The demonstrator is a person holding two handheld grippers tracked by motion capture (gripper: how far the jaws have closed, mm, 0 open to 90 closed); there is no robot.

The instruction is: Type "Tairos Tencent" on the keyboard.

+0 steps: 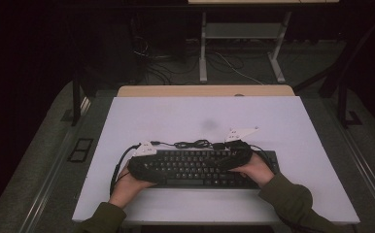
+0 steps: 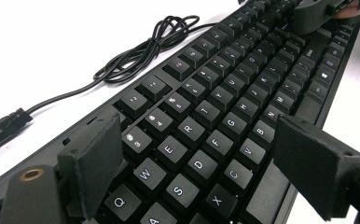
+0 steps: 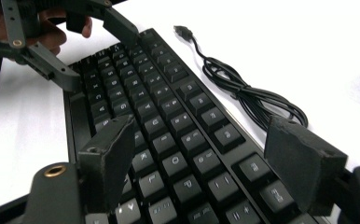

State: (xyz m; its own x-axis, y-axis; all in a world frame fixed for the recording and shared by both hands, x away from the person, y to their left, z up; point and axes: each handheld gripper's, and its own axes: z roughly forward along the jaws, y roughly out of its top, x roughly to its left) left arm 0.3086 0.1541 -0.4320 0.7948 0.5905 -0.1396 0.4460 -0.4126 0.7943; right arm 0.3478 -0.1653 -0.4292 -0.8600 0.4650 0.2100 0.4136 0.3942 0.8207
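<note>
A black keyboard [image 1: 200, 169] lies lengthwise on the white table [image 1: 176, 116], near its front edge. Its black cable [image 1: 195, 143] is coiled just behind it, with the USB plug [image 3: 183, 30] loose on the table. My left gripper [image 1: 150, 171] hovers open over the keyboard's left end, its pads [image 2: 92, 161] spread wide across the letter keys [image 2: 201, 154]. My right gripper [image 1: 228, 161] stands open over the right end, one pad [image 3: 304, 161] at the back edge beside the cable [image 3: 248, 91]. The left gripper [image 3: 99, 53] also shows in the right gripper view, nothing between its jaws.
A wooden desk edge [image 1: 205, 91] runs along the table's far side. Beyond it on the dark floor stand white frame legs [image 1: 203, 53] and loose cables [image 1: 161, 63]. Bare white table lies behind and to both sides of the keyboard.
</note>
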